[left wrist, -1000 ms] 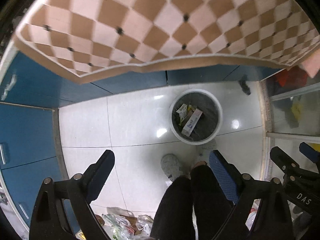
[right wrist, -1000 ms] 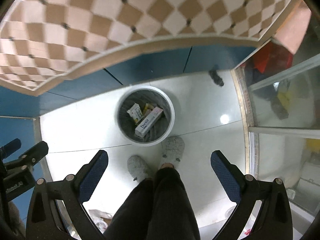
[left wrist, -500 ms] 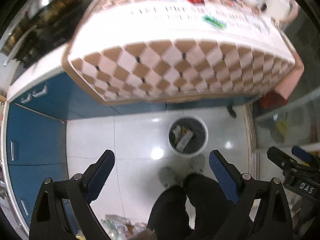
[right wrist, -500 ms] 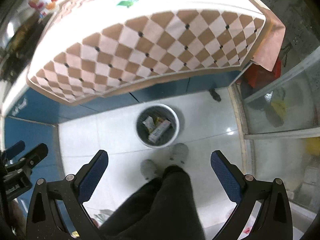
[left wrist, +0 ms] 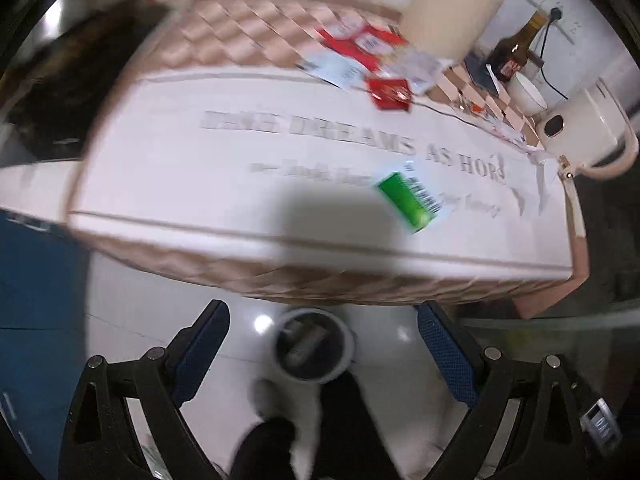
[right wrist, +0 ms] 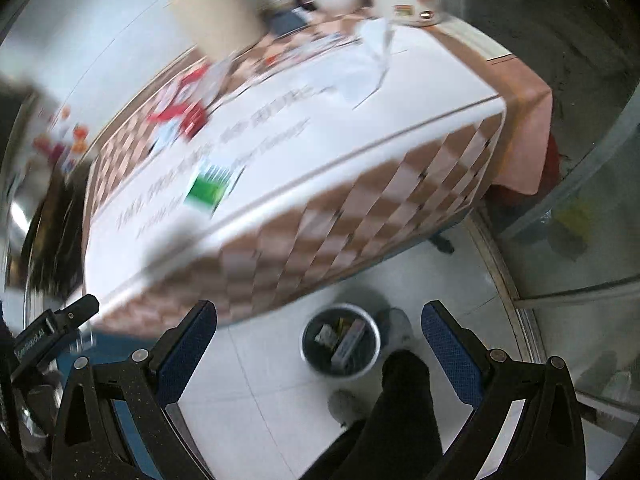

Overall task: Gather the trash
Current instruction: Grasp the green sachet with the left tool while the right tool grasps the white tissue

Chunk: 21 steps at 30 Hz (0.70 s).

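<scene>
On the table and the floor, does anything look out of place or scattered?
Yes. Loose litter lies on the tablecloth: a green packet near the front edge, askew to the printed text, and red wrappers with papers further back. The bin on the floor stands upright with trash inside. Both views are blurred, so finer details are unclear.

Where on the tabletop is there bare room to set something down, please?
The white stretch of the tablecloth left of the green packet, toward the near edge, looks bare. The far right is crowded: red wrappers, bottle, bowl, kettle.
</scene>
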Each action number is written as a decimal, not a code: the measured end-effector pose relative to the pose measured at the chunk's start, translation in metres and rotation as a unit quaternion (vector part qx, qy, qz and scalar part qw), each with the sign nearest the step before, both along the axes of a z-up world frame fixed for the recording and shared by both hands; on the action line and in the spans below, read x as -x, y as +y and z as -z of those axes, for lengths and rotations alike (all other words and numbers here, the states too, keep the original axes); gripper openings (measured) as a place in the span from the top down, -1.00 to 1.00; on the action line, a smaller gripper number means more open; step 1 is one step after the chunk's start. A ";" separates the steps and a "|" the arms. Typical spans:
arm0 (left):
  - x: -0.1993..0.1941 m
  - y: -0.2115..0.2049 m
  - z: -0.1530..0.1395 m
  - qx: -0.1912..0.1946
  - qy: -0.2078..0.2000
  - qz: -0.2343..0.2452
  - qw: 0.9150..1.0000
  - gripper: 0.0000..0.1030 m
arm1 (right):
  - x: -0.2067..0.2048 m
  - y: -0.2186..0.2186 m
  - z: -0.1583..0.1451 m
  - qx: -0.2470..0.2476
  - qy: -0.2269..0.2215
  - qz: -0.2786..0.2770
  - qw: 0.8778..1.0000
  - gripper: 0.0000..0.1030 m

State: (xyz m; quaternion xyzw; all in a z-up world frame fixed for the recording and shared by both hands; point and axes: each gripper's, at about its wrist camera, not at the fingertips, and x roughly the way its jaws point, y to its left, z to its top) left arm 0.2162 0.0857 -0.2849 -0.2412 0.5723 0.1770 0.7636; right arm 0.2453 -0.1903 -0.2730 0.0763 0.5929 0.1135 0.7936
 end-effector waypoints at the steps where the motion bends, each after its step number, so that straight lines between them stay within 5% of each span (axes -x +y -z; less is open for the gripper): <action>1: -0.022 0.000 0.010 0.018 0.011 -0.003 1.000 -0.85 | -0.020 -0.006 0.003 0.002 0.003 0.006 1.000 -1.00; 5: -0.086 -0.003 0.048 0.074 0.035 -0.032 0.996 -0.85 | -0.091 -0.026 0.022 0.011 0.015 0.024 1.000 -1.00; 9: -0.128 -0.006 0.082 0.097 0.065 -0.063 0.991 -0.38 | -0.172 -0.041 0.039 0.014 0.020 0.039 0.999 -1.00; 10: -0.134 -0.010 0.080 0.079 0.068 -0.069 0.992 -0.37 | -0.194 -0.041 0.044 0.018 0.020 0.038 0.999 -1.00; 11: -0.142 -0.016 0.078 0.056 0.067 -0.062 0.994 -0.10 | -0.207 -0.041 0.048 0.020 0.019 0.037 0.999 -1.00; 13: -0.156 -0.032 0.077 -0.012 0.090 -0.042 0.995 0.12 | -0.243 -0.037 0.059 0.021 0.019 0.030 0.999 -1.00; 14: -0.158 -0.038 0.076 -0.035 0.091 -0.034 0.995 0.34 | -0.254 -0.034 0.064 0.021 0.020 0.029 0.999 -1.00; 15: -0.160 -0.041 0.074 -0.040 0.083 -0.030 0.995 0.80 | -0.272 -0.031 0.071 0.021 0.020 0.028 0.999 -1.00; 16: -0.161 -0.043 0.073 -0.044 0.083 -0.027 0.995 0.93 | -0.285 -0.028 0.076 0.020 0.021 0.028 0.999 -1.00; 21: -0.164 -0.061 0.069 -0.093 0.085 0.002 0.992 0.99 | -0.325 -0.007 0.100 0.048 0.013 0.013 0.999 -0.97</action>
